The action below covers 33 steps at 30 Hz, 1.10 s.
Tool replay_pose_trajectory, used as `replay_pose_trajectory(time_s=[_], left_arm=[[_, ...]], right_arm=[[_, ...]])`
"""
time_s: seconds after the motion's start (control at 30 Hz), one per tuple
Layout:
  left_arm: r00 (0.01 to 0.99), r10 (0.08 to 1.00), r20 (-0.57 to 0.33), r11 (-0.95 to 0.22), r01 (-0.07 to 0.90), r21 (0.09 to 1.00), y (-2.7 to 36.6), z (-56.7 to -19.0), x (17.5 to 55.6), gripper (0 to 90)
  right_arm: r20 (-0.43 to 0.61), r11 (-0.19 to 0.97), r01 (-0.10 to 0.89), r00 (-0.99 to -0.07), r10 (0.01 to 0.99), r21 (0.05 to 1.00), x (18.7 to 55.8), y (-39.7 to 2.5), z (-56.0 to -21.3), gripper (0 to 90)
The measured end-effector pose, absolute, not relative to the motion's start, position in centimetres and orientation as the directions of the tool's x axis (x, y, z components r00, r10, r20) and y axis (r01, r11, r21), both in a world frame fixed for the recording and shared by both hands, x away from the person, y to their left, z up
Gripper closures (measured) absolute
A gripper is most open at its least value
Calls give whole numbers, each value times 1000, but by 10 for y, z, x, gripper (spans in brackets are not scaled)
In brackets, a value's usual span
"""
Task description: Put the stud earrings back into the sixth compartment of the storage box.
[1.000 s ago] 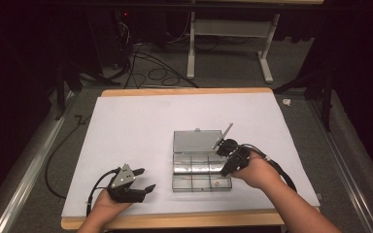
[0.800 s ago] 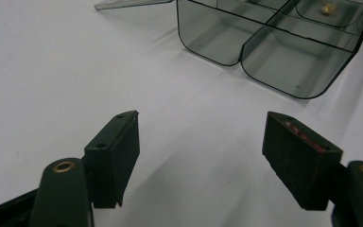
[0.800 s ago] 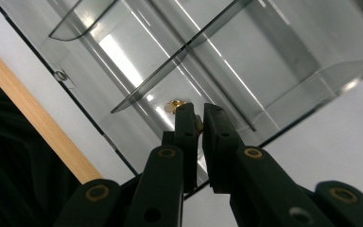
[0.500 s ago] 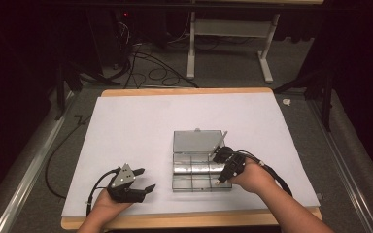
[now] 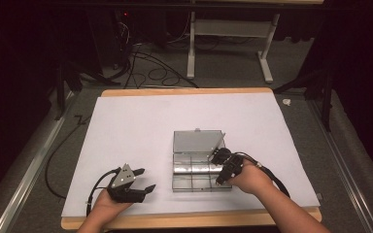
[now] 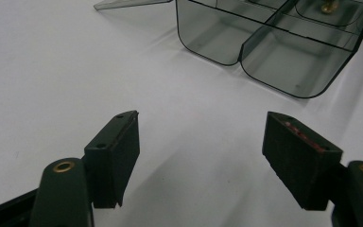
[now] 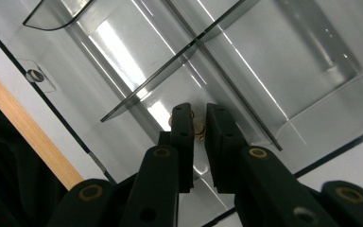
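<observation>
High view sat above the person's side, facing forward and down, far enough to take in the whole table (image 5: 126, 121) plus floor beyond. Left gripper view looked along its open jaws, low over the white surface, clear compartment box (image 6: 269, 47) ahead and up-right of the jaws. Right gripper view was rolled, nearly inside that box (image 7: 264, 61), dividers just past the jaw tips. All three views shared the box (image 5: 196, 160).
</observation>
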<state>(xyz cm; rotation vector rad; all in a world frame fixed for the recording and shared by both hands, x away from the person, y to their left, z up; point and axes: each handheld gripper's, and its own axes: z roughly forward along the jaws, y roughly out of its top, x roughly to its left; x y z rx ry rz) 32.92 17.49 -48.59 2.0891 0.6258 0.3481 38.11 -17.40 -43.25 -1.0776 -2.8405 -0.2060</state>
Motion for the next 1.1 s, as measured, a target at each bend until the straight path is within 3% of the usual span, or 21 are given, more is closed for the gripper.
replay_pose_trajectory(time_s=[0.53,1.1], left_arm=[[836,548,5,-468,301,831,175,-486,329,288],[835,550,-2,-464,308,831,175,-486,330,288]], right_arm=[[128,706,684,-728,673,181,381,-179,-404,750],[97,584,768,-623,776,265,378,-242,-393,706]])
